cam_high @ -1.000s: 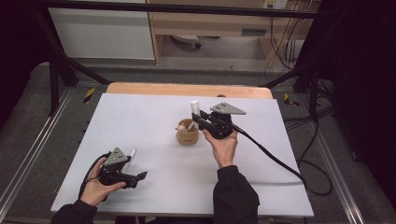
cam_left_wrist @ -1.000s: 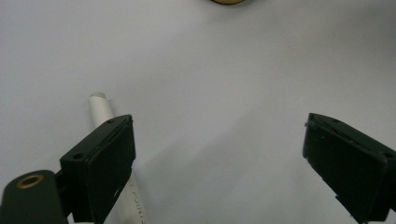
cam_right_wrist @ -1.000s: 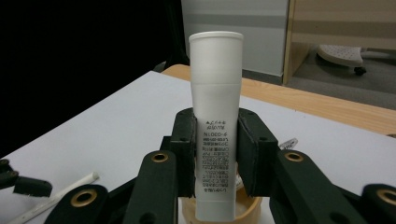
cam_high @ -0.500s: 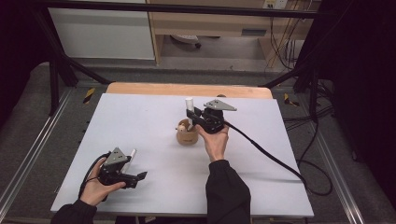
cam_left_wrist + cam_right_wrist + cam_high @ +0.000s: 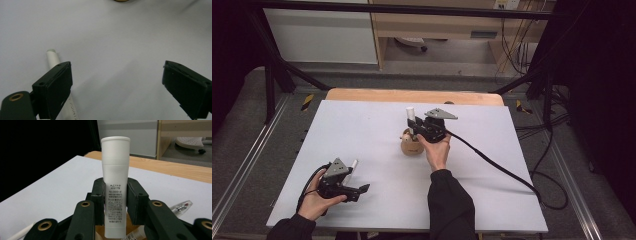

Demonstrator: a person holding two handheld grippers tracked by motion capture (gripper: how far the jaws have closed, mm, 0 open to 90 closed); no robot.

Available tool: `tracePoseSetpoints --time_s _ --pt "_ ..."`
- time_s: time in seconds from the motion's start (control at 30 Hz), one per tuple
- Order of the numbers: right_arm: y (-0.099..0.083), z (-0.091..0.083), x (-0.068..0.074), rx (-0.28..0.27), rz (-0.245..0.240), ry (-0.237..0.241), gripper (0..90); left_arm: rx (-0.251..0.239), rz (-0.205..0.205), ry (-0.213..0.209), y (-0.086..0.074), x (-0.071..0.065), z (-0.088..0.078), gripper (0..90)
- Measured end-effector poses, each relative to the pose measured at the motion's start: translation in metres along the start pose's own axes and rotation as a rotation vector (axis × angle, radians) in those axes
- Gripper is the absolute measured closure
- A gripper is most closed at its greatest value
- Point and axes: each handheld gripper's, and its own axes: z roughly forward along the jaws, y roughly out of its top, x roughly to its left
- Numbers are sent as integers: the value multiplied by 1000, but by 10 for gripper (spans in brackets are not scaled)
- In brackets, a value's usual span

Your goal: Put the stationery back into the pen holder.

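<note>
Holding a white tube (image 5: 115, 185) upright, your right gripper (image 5: 418, 128) has its jaws pressed against the tube's two sides, cap end up, as the right gripper view shows plainly; the printed lower half of the tube sits between the pads and its bottom end hangs over a wooden cup (image 5: 412, 145). In the high view that cup stands near the middle of the white table (image 5: 362, 125), touching or just under the gripper's front, and the tube's cap pokes up above the jaws. In the right gripper view a clear pen (image 5: 181, 207) leans out of the cup at the right, and a second capped item at the cup's mouth is too cut off to name. Your left gripper (image 5: 357, 189) rests low at the near left of the table, well apart from the cup, with its jaws spread wide and nothing between them. A white pen (image 5: 56, 62) lies flat on the table beside its left jaw, partly hidden under that jaw in the left gripper view; whether the jaw touches it you cannot tell from these frames
</note>
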Motion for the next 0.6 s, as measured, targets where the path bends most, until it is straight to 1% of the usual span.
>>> tracePoseSetpoints --time_s 0.4,0.6 --pt "-17 15 -1 29 -4 14 704 -2 -3 0 0 1 0 94" --pt "-23 16 -1 9 11 23 704 -2 -2 0 0 1 0 93"
